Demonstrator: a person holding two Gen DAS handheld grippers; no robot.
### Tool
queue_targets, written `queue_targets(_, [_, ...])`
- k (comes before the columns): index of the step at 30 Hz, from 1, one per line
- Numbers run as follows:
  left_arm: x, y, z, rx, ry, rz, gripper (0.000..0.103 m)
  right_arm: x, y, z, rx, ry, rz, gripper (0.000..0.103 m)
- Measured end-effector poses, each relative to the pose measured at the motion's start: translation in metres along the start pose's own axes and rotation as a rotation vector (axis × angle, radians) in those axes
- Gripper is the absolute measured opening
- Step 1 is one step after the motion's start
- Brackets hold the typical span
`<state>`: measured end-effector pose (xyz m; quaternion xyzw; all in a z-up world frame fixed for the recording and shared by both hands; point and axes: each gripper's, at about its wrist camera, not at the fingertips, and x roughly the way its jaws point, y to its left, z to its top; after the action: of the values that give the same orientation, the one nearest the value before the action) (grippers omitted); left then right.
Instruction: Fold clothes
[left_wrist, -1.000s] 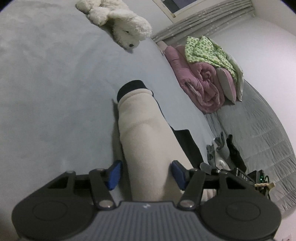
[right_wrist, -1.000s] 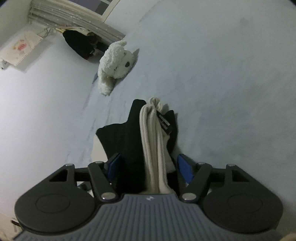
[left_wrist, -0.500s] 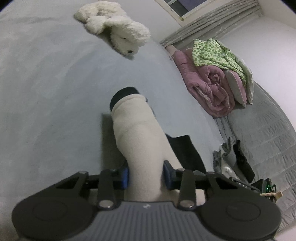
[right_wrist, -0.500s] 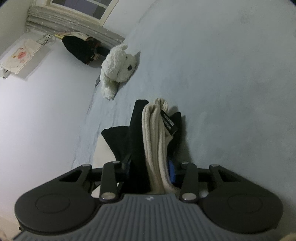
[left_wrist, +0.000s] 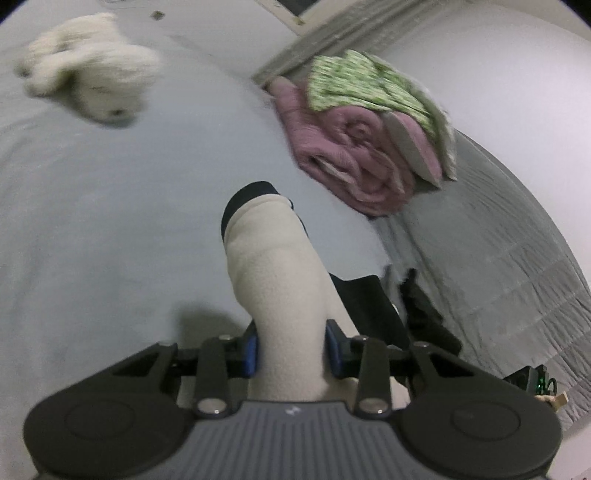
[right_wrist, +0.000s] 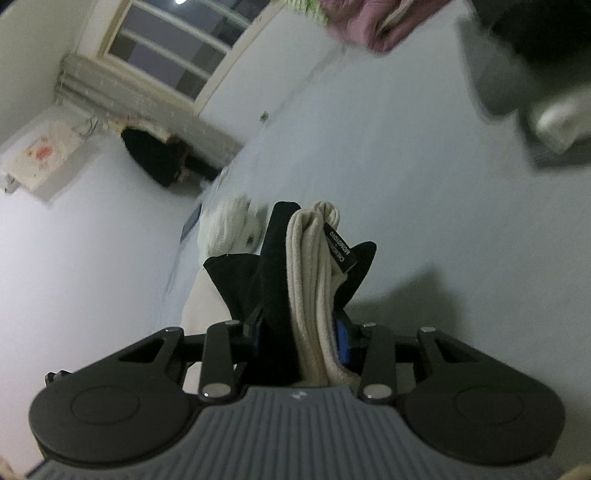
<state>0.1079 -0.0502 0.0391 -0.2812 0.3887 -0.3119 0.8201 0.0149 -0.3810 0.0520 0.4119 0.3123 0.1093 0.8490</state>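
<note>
L gripper (left_wrist: 291, 350): jaws pinching a cream fleece garment (left_wrist: 275, 273) w/ black trim at its far end; blue pads press the cloth on both sides. The cloth runs fwd from between the jaws as a thick roll, raised off the grey bed (left_wrist: 92, 229), shadow on the bed below-left of it. Black part of the same garment hangs off to the right of the jaws.

R gripper (right_wrist: 299, 345): jaws closed on a bunched edge of the garment (right_wrist: 310, 280), cream ribbed folds on the right, black cloth on the left, both squeezed between the pads. A black label w/ white print sticks out near the tip of the bunch. Cloth sits dead centre in the jaws, standing up and fwd.

Bkgd: white plush toy (left_wrist: 92, 81) on the bed, blurred; pink quilt (left_wrist: 351, 147) w/ a green patterned blanket (left_wrist: 369, 85) on top, near the wall. Window (right_wrist: 177, 51) in the R view.
</note>
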Motion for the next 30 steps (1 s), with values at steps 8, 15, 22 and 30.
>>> queue_targets(8, [0.077, -0.088, 0.023, 0.056, 0.02, -0.126, 0.036, -0.051, -0.021, 0.063, -0.028, -0.17, -0.06, 0.04])
queue_targets(15, [0.149, -0.153, 0.039, 0.07, 0.051, -0.235, 0.036, -0.081, -0.043, 0.11, -0.026, -0.323, -0.109, 0.04])
queue_targets(22, [0.223, -0.2, 0.035, 0.075, 0.095, -0.308, 0.036, -0.11, -0.085, 0.15, 0.003, -0.437, -0.168, 0.04])
queue_targets(30, [0.277, -0.196, 0.011, 0.114, 0.108, -0.229, 0.04, -0.099, -0.144, 0.148, 0.057, -0.437, -0.231, 0.041])
